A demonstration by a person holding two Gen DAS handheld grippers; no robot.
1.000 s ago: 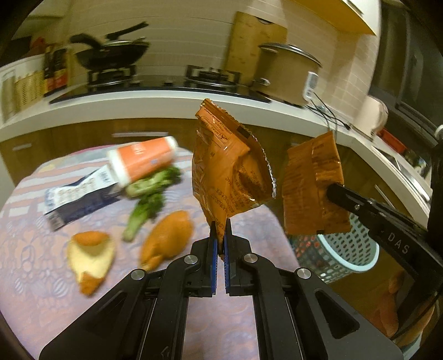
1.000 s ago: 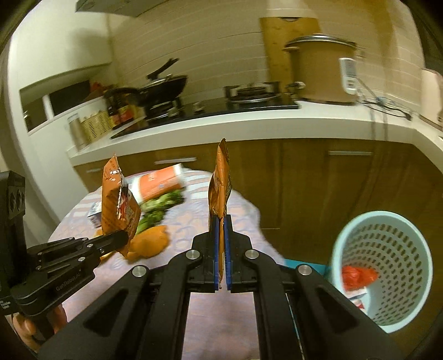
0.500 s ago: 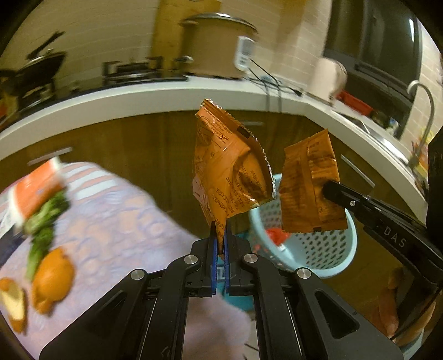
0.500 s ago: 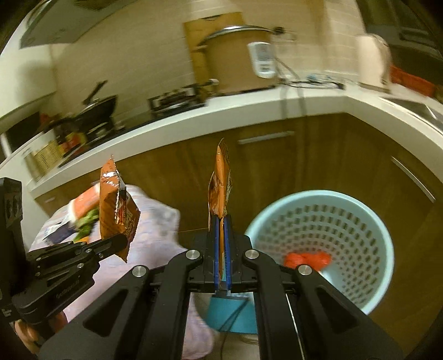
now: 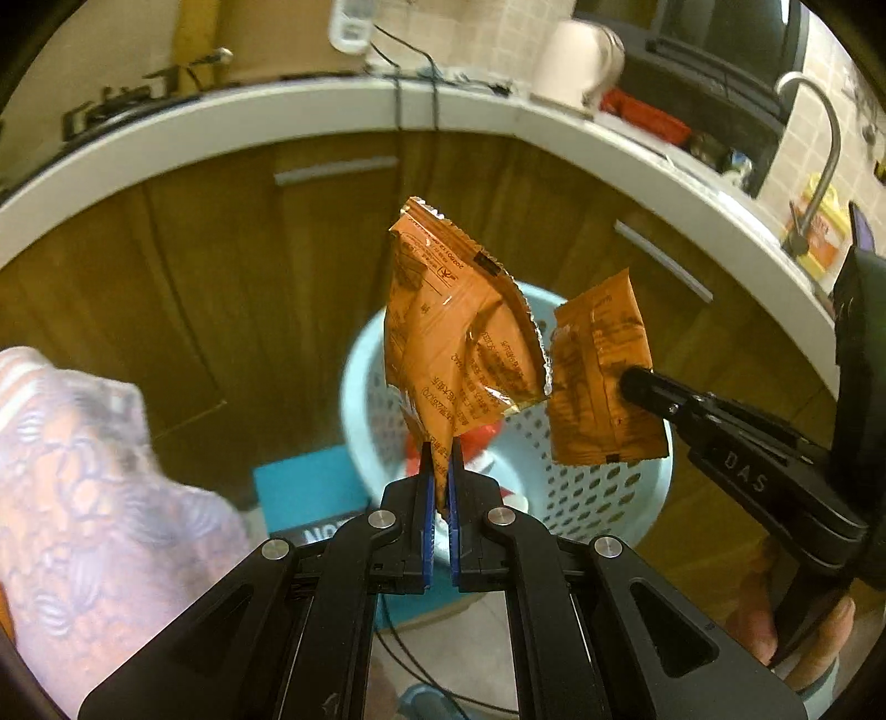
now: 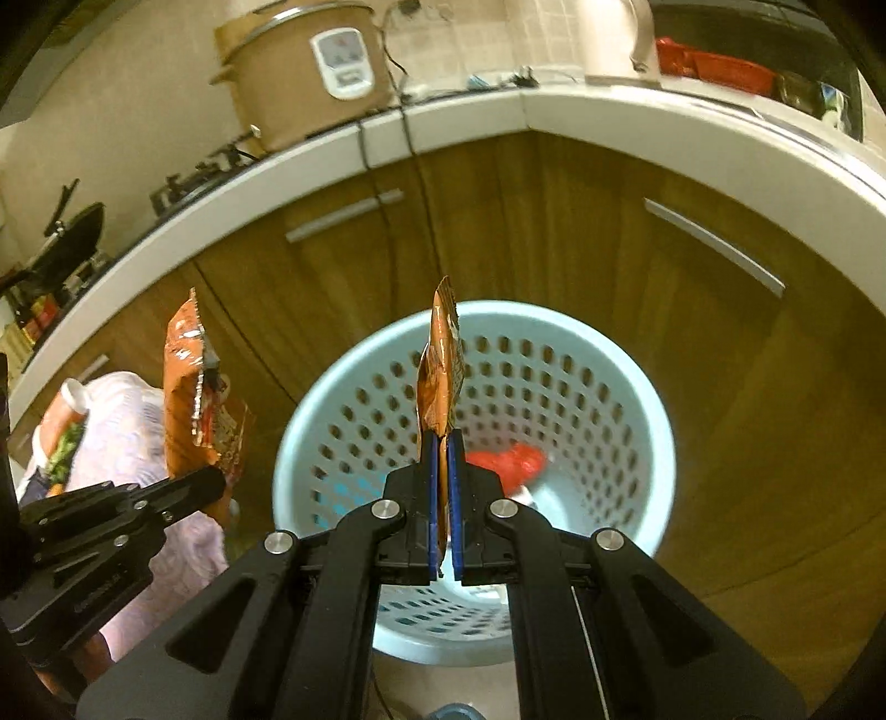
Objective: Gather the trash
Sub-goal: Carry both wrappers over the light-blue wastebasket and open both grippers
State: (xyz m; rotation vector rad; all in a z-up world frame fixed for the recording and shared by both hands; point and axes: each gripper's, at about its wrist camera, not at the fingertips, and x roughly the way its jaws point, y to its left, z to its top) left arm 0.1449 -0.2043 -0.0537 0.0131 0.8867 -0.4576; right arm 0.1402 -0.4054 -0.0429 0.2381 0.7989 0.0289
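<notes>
Kitchen, warm dim light. White countertop [image 6: 554,119] curving 9 to 3 o'clock above brown wood cabinets [image 6: 554,221] with bar handles. Tiled wall [image 5: 487,33] at 12. Faucet [image 5: 819,127] at 2.

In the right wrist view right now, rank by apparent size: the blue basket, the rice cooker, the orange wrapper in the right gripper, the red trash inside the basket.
1. Blue basket
2. Rice cooker
3. Orange wrapper, seen edge-on and near the camera, so unsure against the cooker
4. Red trash
</notes>
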